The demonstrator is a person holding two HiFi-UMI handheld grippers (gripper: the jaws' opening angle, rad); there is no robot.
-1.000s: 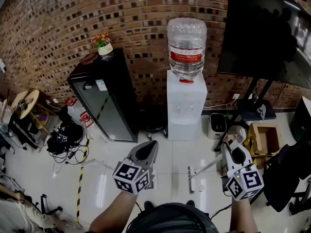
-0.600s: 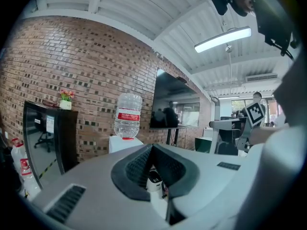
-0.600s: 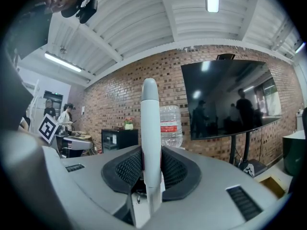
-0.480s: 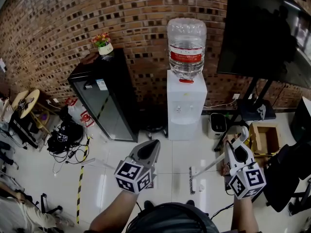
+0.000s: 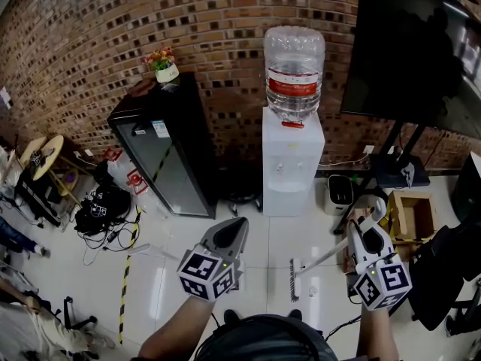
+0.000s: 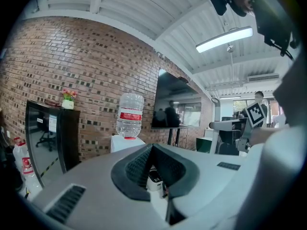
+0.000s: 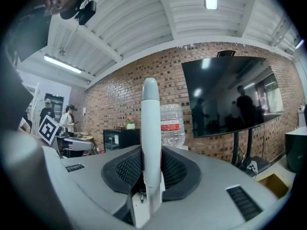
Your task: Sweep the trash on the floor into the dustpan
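Hardly anything has shifted: right tool (image 5: 367,228) stays clamped on the broom handle (image 7: 150,128), broom head (image 5: 294,277) at its 9 o'clock, ready for sweeping; left tool (image 5: 234,227) is closed, apparently empty.

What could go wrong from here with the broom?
The right gripper holds the broom near the handle's end, so the head may wobble or slip in the fingers. A wide stroke could hit the water dispenser or the box close by.
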